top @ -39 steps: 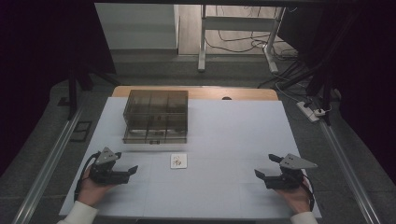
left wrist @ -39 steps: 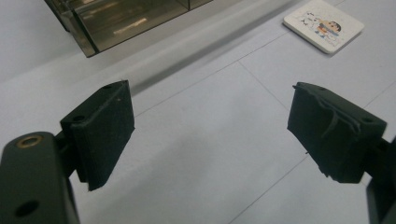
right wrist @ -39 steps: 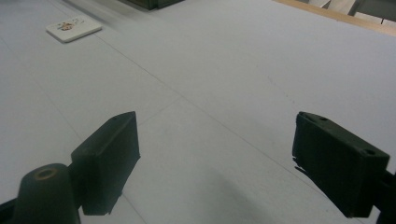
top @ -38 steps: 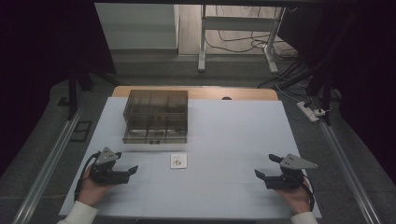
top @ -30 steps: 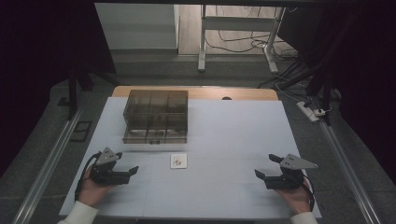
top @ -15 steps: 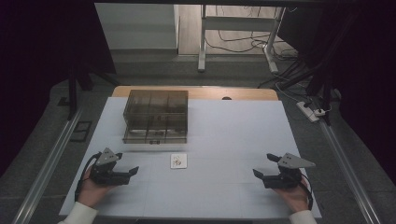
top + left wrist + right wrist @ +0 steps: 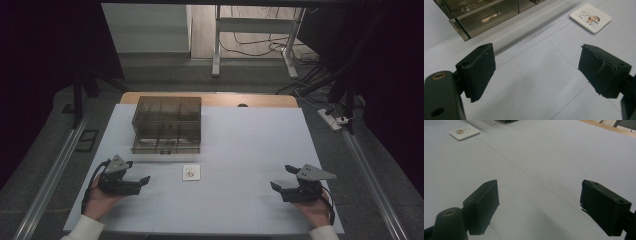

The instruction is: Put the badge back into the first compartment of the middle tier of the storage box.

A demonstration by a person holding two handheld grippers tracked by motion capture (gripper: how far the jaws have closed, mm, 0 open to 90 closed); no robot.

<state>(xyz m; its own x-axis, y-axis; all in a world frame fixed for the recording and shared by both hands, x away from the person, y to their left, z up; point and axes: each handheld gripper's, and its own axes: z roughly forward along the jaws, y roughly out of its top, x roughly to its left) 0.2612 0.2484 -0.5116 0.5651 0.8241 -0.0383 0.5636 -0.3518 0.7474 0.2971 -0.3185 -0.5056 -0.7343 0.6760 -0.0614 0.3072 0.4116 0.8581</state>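
Compartmented smoked-plastic box point(image 7: 167, 124), contents unclear, picture card point(image 7: 191, 172) nearby, both grippers' jaws released, empty.

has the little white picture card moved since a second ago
No. The white card lies flat on the table, the same short gap in front of the smoked clear organiser box, as in the earlier high view pictures.

Card point(image 7: 191, 172) before box point(image 7: 166, 124), on table point(image 7: 240, 150)
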